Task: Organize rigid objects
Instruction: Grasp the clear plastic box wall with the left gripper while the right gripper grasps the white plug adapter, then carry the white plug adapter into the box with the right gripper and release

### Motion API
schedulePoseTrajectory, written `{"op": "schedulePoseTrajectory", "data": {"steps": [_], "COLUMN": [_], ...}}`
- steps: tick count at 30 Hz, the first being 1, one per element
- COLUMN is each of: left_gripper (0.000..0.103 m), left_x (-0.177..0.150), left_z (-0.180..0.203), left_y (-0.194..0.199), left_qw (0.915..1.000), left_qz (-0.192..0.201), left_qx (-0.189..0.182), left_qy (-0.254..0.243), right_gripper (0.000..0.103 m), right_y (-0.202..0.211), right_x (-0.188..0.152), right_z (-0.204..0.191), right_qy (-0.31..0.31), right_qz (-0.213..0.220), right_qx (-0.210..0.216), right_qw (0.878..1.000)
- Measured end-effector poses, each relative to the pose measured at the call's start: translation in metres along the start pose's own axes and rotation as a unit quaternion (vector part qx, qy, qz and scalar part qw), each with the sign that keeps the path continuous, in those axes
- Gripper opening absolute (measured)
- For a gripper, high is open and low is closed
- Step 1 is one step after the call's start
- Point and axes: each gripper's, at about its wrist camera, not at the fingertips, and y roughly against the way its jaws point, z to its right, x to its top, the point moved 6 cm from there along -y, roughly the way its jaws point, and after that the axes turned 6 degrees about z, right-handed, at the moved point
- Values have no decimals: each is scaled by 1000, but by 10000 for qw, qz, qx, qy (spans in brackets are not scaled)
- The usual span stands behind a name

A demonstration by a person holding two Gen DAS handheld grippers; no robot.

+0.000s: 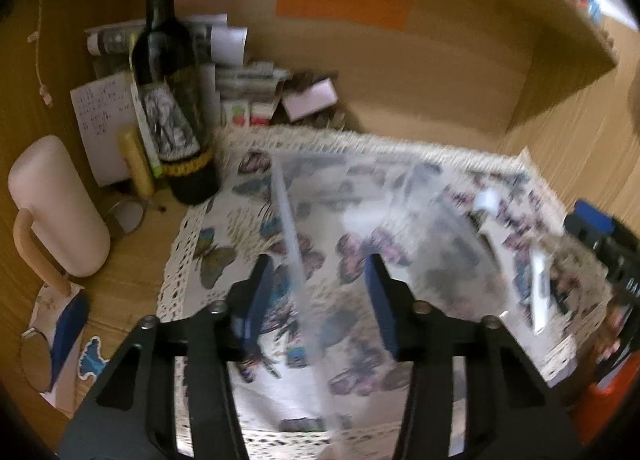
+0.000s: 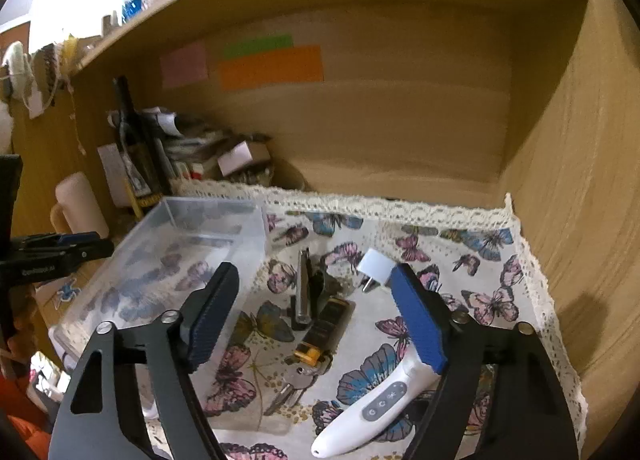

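A clear plastic box [image 2: 168, 256] stands empty on the butterfly cloth [image 2: 460, 260], left of a cluster of small items: a metal tool [image 2: 303, 288], a black and yellow lighter [image 2: 326, 330], keys [image 2: 296, 384], a white plug adapter [image 2: 376, 266] and a white remote-like device [image 2: 372, 408]. My right gripper [image 2: 316, 316] is open above the cluster, its right finger next to the white device. My left gripper [image 1: 318, 292] is open, its jaws on either side of the box's near wall [image 1: 296, 256]; the box looks blurred in the left wrist view.
A dark wine bottle [image 1: 170, 96], a pink jug [image 1: 56, 204], papers and small boxes [image 1: 256, 92] crowd the shelf's back left corner. Coloured sticky notes [image 2: 272, 64] are on the back wall. The wooden side wall [image 2: 580, 200] closes the right.
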Motion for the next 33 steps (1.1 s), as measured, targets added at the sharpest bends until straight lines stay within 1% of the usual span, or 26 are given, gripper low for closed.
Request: {"op": "schedulePoseTrajectory", "data": {"steps": [3,5,6,9,11,13,16,18,20,22,25,27,29,30,33], "left_gripper": [35,24,23,22,16,13,13,13,13,13,13,13,13,13,13], "left_x": [-6,-7,-10,-13,-13,-12,-11,-11,-11,-11,-11,-10,-10,-10,-10], "left_z": [-6,-11,-14,-14,-11,-6,-4,-2,-2,-1,-2,-3,-2,-3,-3], "left_y": [-11,-18,-22,-28,-28,-30,-34,-34,-34,-34,-34,-34,-34,-34,-34], "left_qw": [9993,9983,9975,9950,9939,9924,9916,9913,9913,9914,9912,9911,9912,9912,9913], "left_qz": [-364,-569,-697,-938,-1018,-1134,-1206,-1213,-1190,-1152,-1142,-1144,-1138,-1137,-1131], "left_qx": [-77,-109,-111,-325,-415,-486,-436,-413,-398,-382,-407,-423,-413,-412,-413], "left_qy": [26,92,106,109,56,-17,-182,-297,-399,-496,-526,-528,-536,-545,-538], "right_gripper": [63,59,56,48,44,40,40,40,40,40,40,40,40,37,37], "right_y": [-14,-22,-26,-41,-52,-64,-80,-91,-102,-114,-135,-145,-156,-158,-157], "right_x": [-3,-6,-7,-11,-15,-18,-19,-18,-16,-14,-16,-19,-25,-27,-25], "right_z": [5,7,8,12,15,18,27,34,41,50,61,65,68,69,69], "right_qy": [12,-19,-32,-84,-113,-123,-159,-265,-375,-424,-604,-607,-648,-676,-714], "right_qz": [-271,-443,-532,-827,-1060,-1282,-1502,-1666,-1782,-1893,-2119,-2255,-2437,-2471,-2357], "right_qx": [-52,-52,-46,-49,-66,-162,-381,-423,-475,-630,-670,-760,-746,-719,-718], "right_qw": [9996,9990,9986,9965,9943,9915,9878,9848,9821,9790,9731,9694,9648,9640,9665]}}
